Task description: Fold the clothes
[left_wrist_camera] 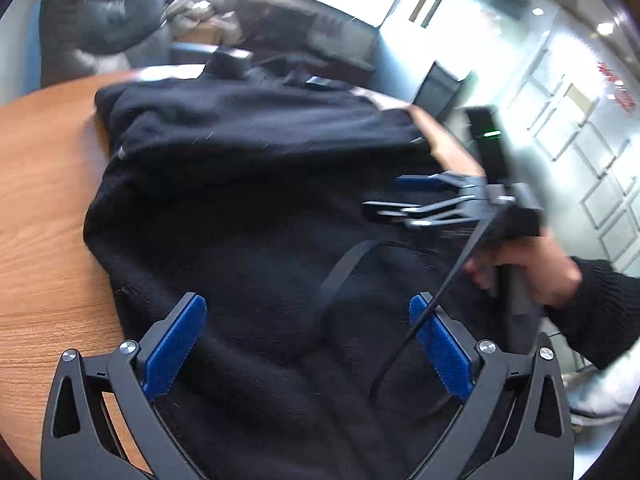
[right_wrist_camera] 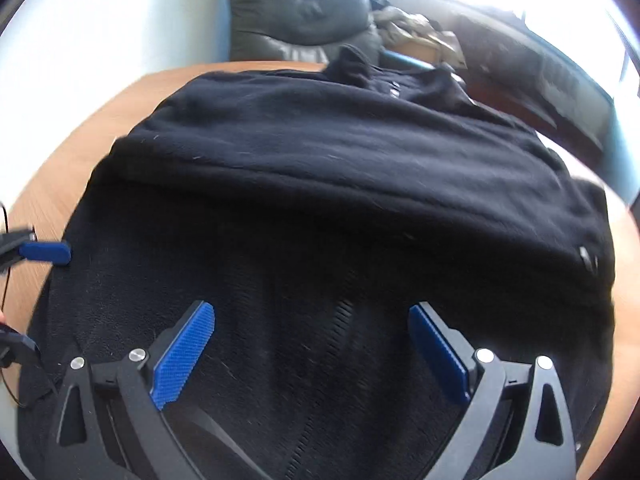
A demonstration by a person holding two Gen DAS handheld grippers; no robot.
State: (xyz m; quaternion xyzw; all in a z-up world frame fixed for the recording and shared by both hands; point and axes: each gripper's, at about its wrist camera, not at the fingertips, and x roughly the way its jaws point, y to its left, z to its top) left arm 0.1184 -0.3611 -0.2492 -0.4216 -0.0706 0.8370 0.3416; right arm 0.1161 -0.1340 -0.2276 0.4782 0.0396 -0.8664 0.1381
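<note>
A black fleece garment lies spread on a round wooden table, with one part folded over across its far half. It also fills the right wrist view. My left gripper is open and empty, low over the garment's near part. My right gripper is open and empty over the garment's zipper. The right gripper also shows in the left wrist view, held by a hand over the garment's right side. A blue fingertip of the left gripper shows at the garment's left edge.
A dark leather chair stands behind the table. A cluttered desk runs along bright windows at the back right. Bare table wood shows left of the garment. A black cable hangs from the right gripper.
</note>
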